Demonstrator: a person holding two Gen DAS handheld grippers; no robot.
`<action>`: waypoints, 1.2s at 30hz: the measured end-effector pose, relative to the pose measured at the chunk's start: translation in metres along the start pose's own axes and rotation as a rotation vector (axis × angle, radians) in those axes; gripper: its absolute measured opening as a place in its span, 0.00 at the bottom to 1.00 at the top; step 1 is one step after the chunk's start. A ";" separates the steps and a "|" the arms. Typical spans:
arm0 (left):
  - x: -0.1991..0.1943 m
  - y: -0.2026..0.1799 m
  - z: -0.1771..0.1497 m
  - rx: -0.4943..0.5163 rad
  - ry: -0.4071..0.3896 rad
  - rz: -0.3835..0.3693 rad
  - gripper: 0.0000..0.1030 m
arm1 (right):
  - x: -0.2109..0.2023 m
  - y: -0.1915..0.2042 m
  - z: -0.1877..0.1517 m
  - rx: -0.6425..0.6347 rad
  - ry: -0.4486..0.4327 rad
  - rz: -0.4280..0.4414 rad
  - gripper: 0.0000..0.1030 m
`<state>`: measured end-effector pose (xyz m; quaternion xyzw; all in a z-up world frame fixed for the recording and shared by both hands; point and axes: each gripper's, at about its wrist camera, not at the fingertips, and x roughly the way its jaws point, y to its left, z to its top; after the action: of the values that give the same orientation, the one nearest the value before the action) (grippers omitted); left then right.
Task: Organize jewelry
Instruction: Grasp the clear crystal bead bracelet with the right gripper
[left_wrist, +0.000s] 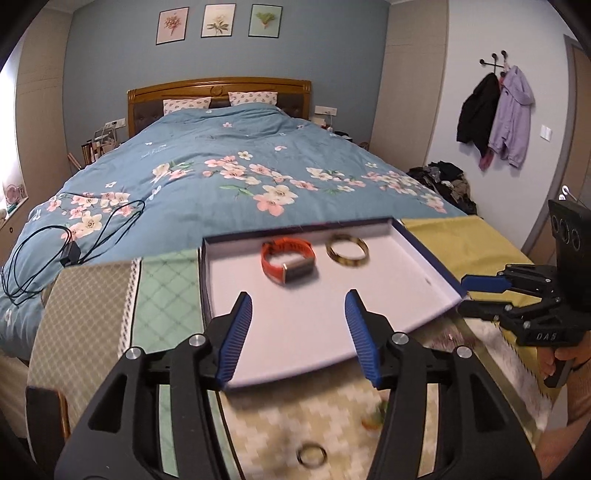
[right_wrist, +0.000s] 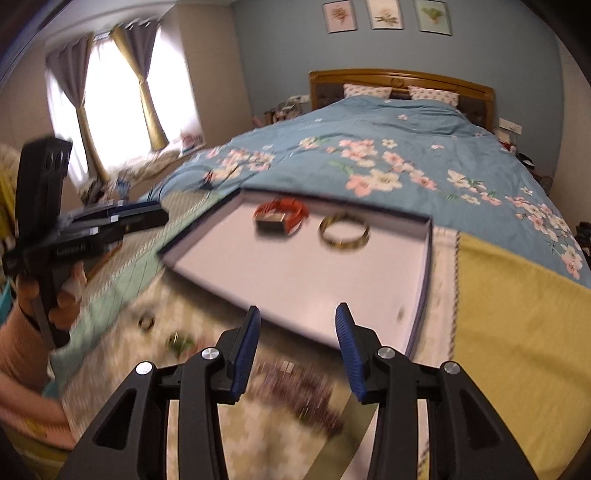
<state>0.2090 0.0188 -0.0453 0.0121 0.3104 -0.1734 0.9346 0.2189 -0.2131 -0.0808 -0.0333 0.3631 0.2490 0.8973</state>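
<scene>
An orange watch (left_wrist: 288, 258) lies in the far half of a shallow white tray (left_wrist: 424, 280), its metal case turned toward the cameras; just beside it, on its right and not touching, a gold bangle (left_wrist: 347, 250) lies flat on the tray floor. The tray has a dark blue outer wall and sits on a patchwork of cloths — a pale checked one (left_wrist: 295, 417) under its near edge, a mint quilted one (left_wrist: 166, 295) to the left, a yellow one (left_wrist: 461, 243) to the right; beyond its far edge spreads a blue floral bedspread (left_wrist: 240, 155).

On the checked cloth, nearer than the tray and well apart from the watch and bangle, a small dark ring (left_wrist: 312, 456) lies flat; a blurred green-and-orange piece (left_wrist: 373, 421) sits near it, too smeared to identify.

The left gripper (left_wrist: 299, 332) hangs over the tray's near edge with its blue pads (left_wrist: 240, 332) parted about halfway and nothing between them; the right gripper (right_wrist: 297, 350) stands likewise over the tray's near rim, its jaws parted a little less and empty. In the left wrist view the right gripper appears at the right edge, held by a hand (left_wrist: 554, 363); a black cable (left_wrist: 74, 236) coils on the bedspread at far left.
</scene>
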 end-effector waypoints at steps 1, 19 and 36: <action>-0.003 -0.004 -0.006 0.001 0.002 0.000 0.50 | 0.002 0.005 -0.007 -0.019 0.017 0.004 0.38; -0.026 -0.029 -0.060 -0.017 0.052 -0.036 0.53 | 0.012 0.018 -0.029 -0.043 0.056 -0.019 0.08; -0.016 -0.052 -0.074 0.057 0.109 -0.133 0.52 | -0.038 0.009 -0.002 0.064 -0.102 0.066 0.08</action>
<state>0.1374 -0.0157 -0.0915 0.0274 0.3558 -0.2427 0.9021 0.1898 -0.2214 -0.0552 0.0203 0.3255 0.2678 0.9066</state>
